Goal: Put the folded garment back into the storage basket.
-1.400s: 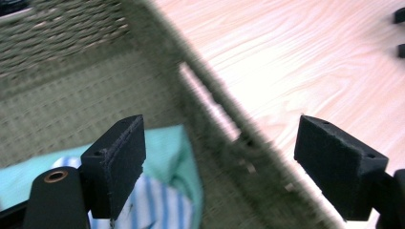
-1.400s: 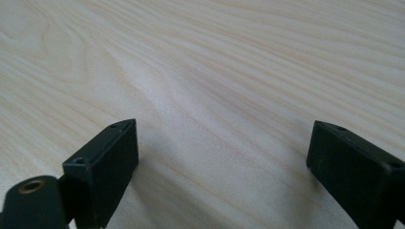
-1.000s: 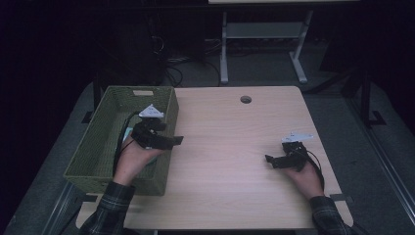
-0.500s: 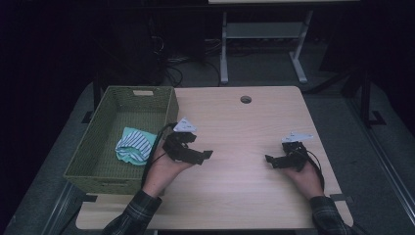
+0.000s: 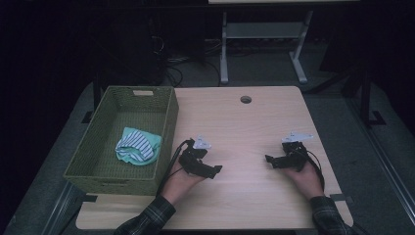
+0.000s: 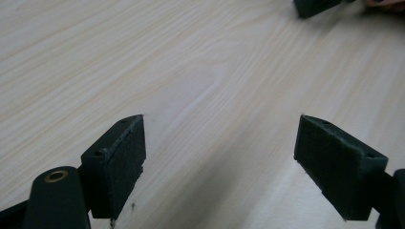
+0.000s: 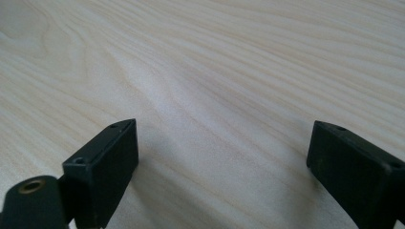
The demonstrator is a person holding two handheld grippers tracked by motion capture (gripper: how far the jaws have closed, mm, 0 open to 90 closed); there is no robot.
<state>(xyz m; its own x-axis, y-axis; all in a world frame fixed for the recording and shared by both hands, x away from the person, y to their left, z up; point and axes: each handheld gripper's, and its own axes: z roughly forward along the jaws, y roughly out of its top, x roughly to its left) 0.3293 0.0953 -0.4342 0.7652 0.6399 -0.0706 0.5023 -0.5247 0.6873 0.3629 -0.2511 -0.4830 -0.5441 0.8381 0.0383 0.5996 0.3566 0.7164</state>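
Now that the striped cloth [image 5: 137, 147] is left lying in the green basket [image 5: 93, 169] at the table's left edge, the left claw [image 5: 211, 170] is drawn back over the bare table [image 5: 244, 127], open and empty like the right claw [image 5: 270, 160], so the deposit is judged done.

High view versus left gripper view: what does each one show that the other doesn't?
High view alone: the green woven basket at the table's left edge, holding a striped and mint cloth, the person's plaid sleeves, the round hole in the tabletop, and the floor behind.

Left gripper view alone: a close look at the left gripper, its black pads wide apart with nothing between them.

Both: the pale wooden table and the two grippers. The right gripper rests open on the table, and a dark corner of it appears at the top of the left gripper view.
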